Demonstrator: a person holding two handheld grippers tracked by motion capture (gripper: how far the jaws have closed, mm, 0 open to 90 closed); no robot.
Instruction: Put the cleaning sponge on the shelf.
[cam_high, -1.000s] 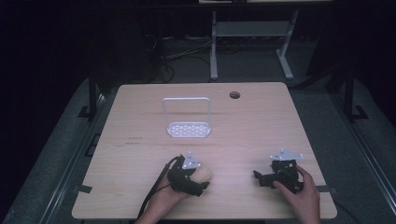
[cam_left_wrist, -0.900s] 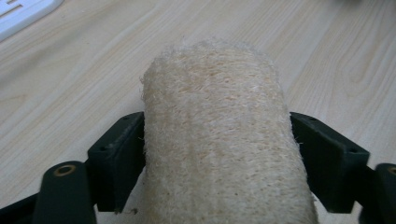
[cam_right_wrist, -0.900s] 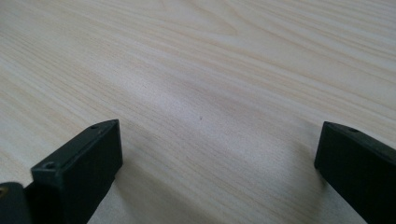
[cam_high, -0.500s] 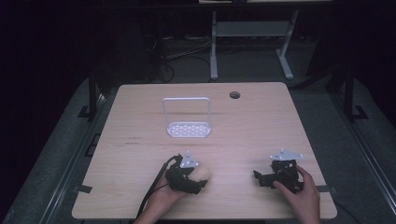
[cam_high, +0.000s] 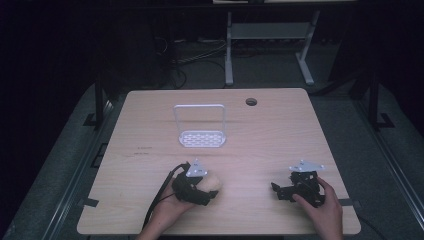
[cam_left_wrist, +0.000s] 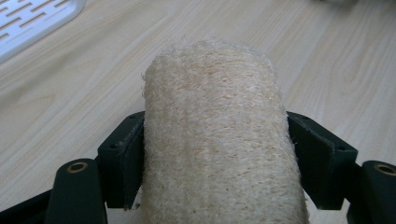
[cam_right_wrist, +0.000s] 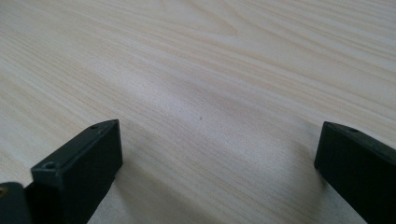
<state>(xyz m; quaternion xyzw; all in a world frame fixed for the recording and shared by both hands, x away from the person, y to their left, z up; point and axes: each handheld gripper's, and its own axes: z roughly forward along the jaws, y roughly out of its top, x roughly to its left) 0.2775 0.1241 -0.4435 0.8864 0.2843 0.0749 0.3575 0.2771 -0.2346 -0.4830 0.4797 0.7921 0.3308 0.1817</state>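
- The left gripper (cam_high: 207, 192) is lying low on the table (cam_high: 260, 130) near the front edge, left of the middle, with a hand (cam_high: 167, 212) wrapping it from below.
- Its jaws are pressing on both sides of a loofah (cam_left_wrist: 217, 140), a pale, fibrous roll that is sticking out past the jaw tips in the left gripper view; the roll is filling the whole gap between them.
- The loofah (cam_high: 211, 183) is sitting just above or on the wood there; I cannot tell which.
- The right gripper (cam_high: 281, 191) is resting near the front right corner, held by the other hand (cam_high: 325, 207), well apart from the left one.
- Its jaws are standing wide apart with bare wood between them, gripping nothing.
- A white rack (cam_high: 201, 137) with a slotted base and a tall wire loop is standing upright toward the middle of the table, beyond the left gripper.
- A round dark hole (cam_high: 251, 102) is showing near the far edge, right of the rack.
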